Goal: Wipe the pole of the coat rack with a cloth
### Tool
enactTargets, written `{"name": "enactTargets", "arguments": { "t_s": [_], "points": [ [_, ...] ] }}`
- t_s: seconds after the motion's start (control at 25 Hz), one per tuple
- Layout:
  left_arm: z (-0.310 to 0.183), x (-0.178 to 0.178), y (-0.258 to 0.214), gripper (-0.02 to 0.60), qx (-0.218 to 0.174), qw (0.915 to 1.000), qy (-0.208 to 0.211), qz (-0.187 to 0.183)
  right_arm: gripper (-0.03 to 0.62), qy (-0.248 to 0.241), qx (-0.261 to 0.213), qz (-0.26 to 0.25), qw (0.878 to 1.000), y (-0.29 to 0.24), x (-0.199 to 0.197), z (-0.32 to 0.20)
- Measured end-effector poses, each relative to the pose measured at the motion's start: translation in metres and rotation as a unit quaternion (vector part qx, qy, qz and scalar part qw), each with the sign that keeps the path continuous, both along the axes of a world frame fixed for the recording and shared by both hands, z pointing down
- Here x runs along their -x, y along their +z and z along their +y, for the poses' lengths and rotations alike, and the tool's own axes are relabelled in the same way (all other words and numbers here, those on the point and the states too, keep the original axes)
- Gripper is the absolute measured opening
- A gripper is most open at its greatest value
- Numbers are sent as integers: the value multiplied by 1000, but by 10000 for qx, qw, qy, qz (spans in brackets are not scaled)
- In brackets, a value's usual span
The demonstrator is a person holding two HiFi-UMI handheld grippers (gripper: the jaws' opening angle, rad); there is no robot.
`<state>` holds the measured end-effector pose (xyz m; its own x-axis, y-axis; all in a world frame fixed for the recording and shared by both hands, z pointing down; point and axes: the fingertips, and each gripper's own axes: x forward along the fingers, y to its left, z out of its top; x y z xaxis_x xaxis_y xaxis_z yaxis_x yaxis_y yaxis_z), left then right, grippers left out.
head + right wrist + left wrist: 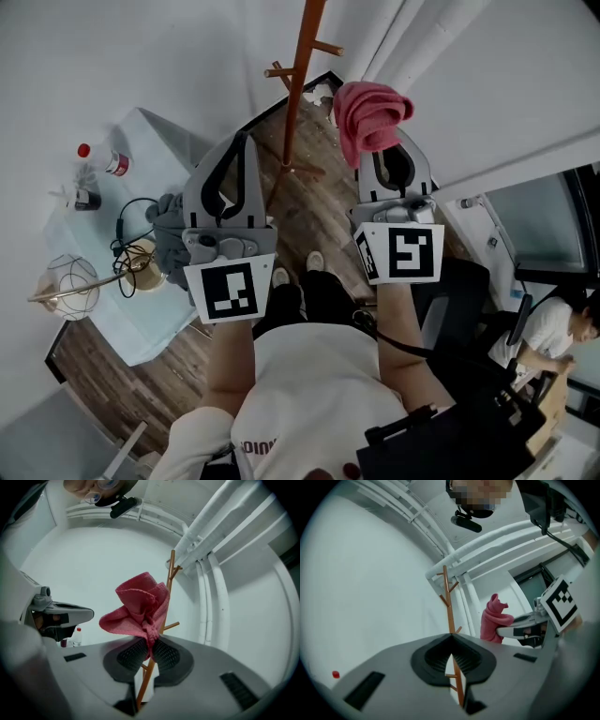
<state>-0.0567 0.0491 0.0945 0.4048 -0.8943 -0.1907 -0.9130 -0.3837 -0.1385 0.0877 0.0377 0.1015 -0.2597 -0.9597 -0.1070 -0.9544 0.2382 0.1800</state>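
Observation:
The orange-brown coat rack pole stands on the wood floor ahead, with short pegs near its top. It shows upright past the jaws in the left gripper view and in the right gripper view. My right gripper is shut on a crumpled pink cloth, which bunches above the jaws. The cloth hangs just right of the pole; whether it touches the pole I cannot tell. My left gripper is shut on nothing, left of the pole.
A table under a pale cloth stands at the left, carrying a red-capped bottle, black cables and a wire globe. White pipes run along the wall. A dark chair and a seated person are at the right.

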Motion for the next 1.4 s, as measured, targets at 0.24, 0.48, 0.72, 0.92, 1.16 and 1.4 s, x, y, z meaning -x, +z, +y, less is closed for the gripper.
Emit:
{"name": "enactTargets", "arguments": {
  "t_s": [0.24,0.48,0.72,0.92,1.16,1.4],
  "points": [
    [-22,-23,30,11,350,9993,-118,11,46,-141,281,191,9993,28,-19,-34],
    [-48,-45,56,11,611,9972,-425,-91,46,-341,145,201,9991,41,-31,-75],
    [-69,-58,82,11,790,9946,-561,-376,46,-520,189,303,9980,69,-29,-103],
    [-87,-59,105,11,949,9925,-504,-583,46,-428,294,433,9977,96,-28,-122],
    [-106,-57,131,11,1075,9894,-300,-926,46,-423,443,1913,9796,129,-19,-147],
    [-115,-55,153,11,1251,9880,-235,-879,46,20,427,716,9965,135,-24,-168]
  ]
}}
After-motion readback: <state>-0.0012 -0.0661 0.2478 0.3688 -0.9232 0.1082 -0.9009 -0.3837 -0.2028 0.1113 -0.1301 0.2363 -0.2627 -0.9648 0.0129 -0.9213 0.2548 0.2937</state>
